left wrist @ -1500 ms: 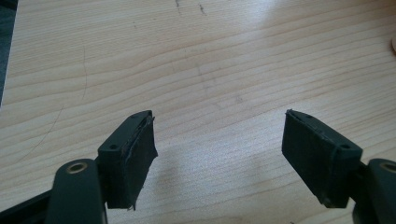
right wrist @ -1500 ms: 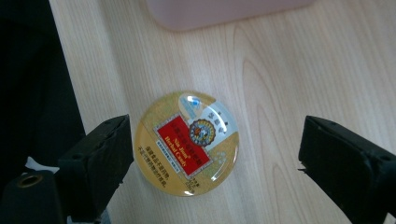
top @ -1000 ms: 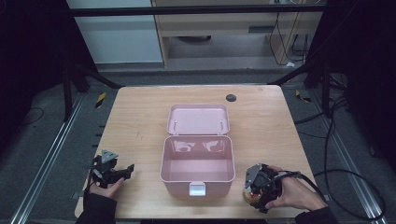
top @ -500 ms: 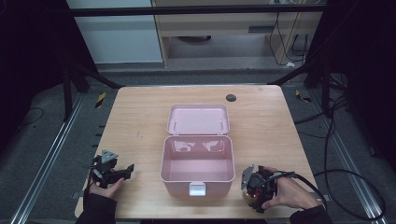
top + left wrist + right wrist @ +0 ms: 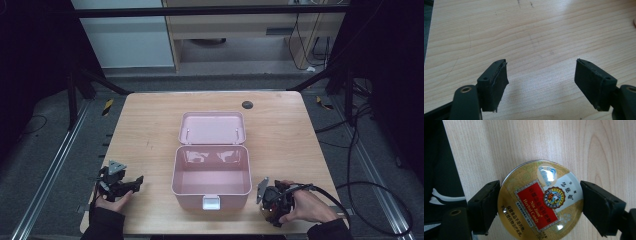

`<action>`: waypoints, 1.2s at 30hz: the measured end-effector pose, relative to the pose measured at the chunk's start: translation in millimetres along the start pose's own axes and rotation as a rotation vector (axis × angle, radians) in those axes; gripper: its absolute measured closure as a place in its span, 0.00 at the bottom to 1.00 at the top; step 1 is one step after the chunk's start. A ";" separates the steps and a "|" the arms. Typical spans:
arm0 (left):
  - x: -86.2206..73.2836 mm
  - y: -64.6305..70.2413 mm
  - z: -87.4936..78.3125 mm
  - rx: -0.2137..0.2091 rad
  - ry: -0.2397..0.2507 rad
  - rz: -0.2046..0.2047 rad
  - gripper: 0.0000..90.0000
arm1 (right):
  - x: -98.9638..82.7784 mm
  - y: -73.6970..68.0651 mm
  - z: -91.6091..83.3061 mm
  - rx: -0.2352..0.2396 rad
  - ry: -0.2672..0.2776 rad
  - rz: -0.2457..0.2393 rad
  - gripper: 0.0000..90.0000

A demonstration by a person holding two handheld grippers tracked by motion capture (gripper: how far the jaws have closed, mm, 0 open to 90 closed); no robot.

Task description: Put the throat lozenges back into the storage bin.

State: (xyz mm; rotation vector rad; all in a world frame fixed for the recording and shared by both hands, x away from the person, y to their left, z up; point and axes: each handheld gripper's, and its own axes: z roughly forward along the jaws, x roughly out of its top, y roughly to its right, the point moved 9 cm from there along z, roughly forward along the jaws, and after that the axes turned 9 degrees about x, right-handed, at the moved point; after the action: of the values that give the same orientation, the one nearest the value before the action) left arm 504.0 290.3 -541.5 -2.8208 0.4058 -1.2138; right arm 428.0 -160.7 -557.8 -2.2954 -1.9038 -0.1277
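Right gripper view: right tool (image 5: 540, 205) brackets a round candy tin (image 5: 540, 200) lying flat on the surface (image 5: 599, 150); contact unconfirmed, grip state cannot be told. Tin judged rigid, light, glossy, likely slippery; hold across rim. Left tool (image 5: 540, 83) open, empty.

The high view looks forward and down from above the person's side onto the whole light wooden table (image 5: 150, 130), with an open pink plastic box (image 5: 211, 170) at its middle. The left gripper view rides close over bare wood (image 5: 536, 37), looking along its own black jaws. The right gripper view looks steeply down, very near, on a round gold candy tin (image 5: 540, 200) at the table's edge. All three share the wooden tabletop.
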 end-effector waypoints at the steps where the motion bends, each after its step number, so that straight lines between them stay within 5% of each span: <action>1: 0.1 0.0 0.0 0.000 0.000 0.000 0.29 | 0.1 0.3 0.6 0.001 0.000 -0.001 0.22; 17: 0.0 0.5 0.1 0.000 -0.001 0.003 0.29 | -2.4 -0.9 -3.8 0.043 0.067 0.059 0.23; 23: -0.1 1.4 0.2 -0.001 -0.003 0.006 0.29 | -4.5 0.6 -28.8 0.024 0.135 0.100 0.23; 36: -0.4 2.5 0.4 -0.007 -0.006 0.008 0.29 | 16.2 5.1 -99.0 -0.036 0.272 0.102 0.23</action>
State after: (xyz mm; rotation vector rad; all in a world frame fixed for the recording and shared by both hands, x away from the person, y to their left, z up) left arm 503.4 288.0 -542.5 -2.8245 0.4216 -1.2044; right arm 439.4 -163.2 -458.0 -2.2565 -1.6607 -0.4409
